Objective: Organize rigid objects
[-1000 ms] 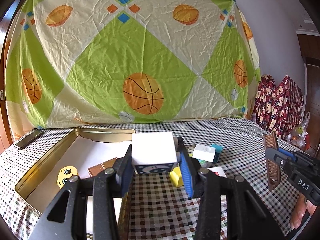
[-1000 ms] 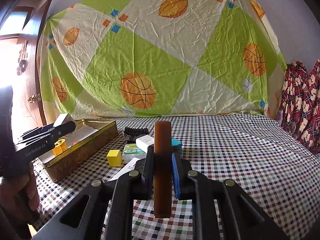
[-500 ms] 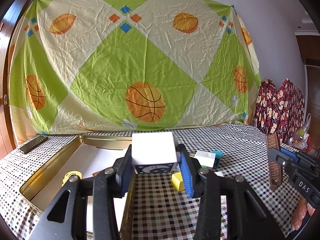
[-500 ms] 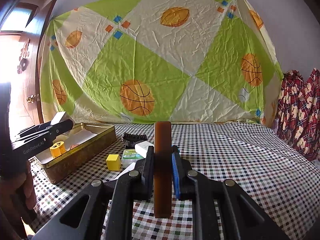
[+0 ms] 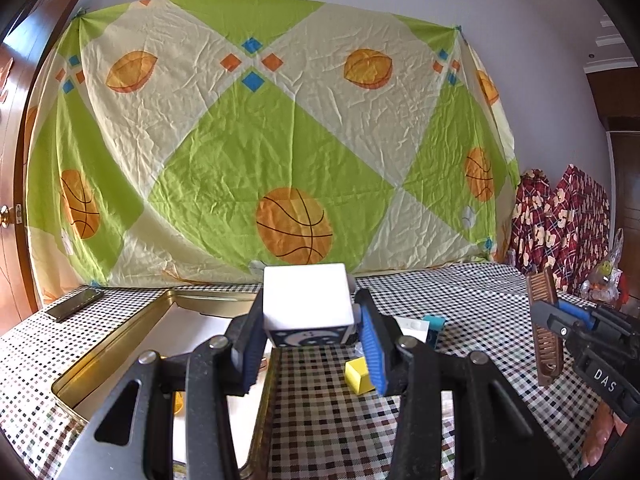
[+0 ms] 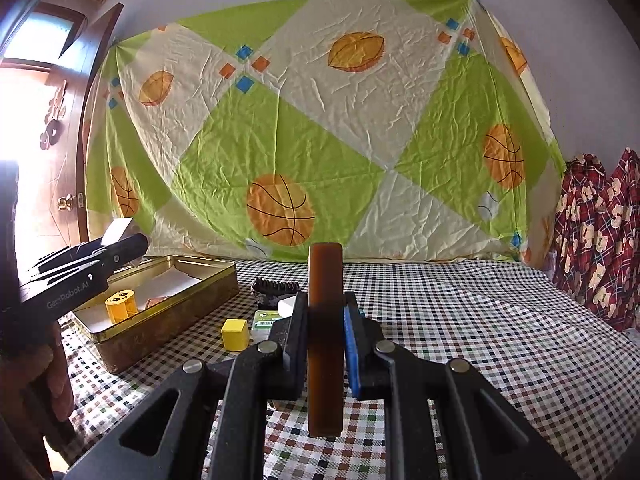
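Both tools carry cargo above the checked tablecloth [image 6: 460, 320]: the left gripper [image 5: 308, 332] clamps a white cube [image 5: 306, 298] over the gold tin's [image 5: 120, 340] near rim, apparently for dropping in, while the right gripper [image 6: 325, 332], squeezed narrow, pinches an upright brown comb [image 6: 325, 344].

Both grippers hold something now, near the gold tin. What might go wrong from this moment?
1. The left gripper holds the white box only at its lower rear part, above the gold tin's right wall; it may tip forward or catch that wall when lowered.
2. The right gripper pinches the brown comb near mid-length, upright; it may pivot between the pads.
3. The yellow cube and small items lie close to the tin and could be knocked.
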A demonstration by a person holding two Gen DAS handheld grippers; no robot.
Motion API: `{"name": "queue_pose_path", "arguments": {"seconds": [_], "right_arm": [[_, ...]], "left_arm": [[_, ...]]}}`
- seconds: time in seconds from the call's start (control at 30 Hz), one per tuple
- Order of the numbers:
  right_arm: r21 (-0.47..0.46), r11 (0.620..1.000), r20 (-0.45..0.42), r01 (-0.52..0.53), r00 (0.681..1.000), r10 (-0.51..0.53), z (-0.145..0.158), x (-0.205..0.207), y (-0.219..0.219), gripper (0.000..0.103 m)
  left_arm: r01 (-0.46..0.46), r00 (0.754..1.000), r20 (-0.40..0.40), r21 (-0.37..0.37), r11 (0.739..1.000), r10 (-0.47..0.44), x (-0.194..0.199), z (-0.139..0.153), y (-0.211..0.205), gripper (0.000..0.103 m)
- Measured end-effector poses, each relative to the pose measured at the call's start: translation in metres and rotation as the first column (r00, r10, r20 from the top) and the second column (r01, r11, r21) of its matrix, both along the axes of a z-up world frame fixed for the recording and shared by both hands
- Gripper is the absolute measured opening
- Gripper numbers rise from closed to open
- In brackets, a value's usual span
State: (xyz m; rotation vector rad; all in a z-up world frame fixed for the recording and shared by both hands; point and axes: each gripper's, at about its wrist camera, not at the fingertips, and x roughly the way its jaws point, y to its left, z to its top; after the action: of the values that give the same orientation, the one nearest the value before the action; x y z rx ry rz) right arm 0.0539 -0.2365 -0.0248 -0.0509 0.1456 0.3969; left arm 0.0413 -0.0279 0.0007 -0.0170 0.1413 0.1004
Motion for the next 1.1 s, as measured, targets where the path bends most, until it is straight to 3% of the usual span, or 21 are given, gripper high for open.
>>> {"name": "queue_pose_path", "arguments": {"seconds": [1.1], "right_arm": [[-0.028, 0.993, -0.015, -0.115, 0.993, 0.114, -0.006, -0.01, 0.049, 0.017]], "left_arm": [[-0.009, 1.0, 0.012, -0.045, 0.999, 0.009, -0.013, 0.0, 0.021, 0.042]]}}
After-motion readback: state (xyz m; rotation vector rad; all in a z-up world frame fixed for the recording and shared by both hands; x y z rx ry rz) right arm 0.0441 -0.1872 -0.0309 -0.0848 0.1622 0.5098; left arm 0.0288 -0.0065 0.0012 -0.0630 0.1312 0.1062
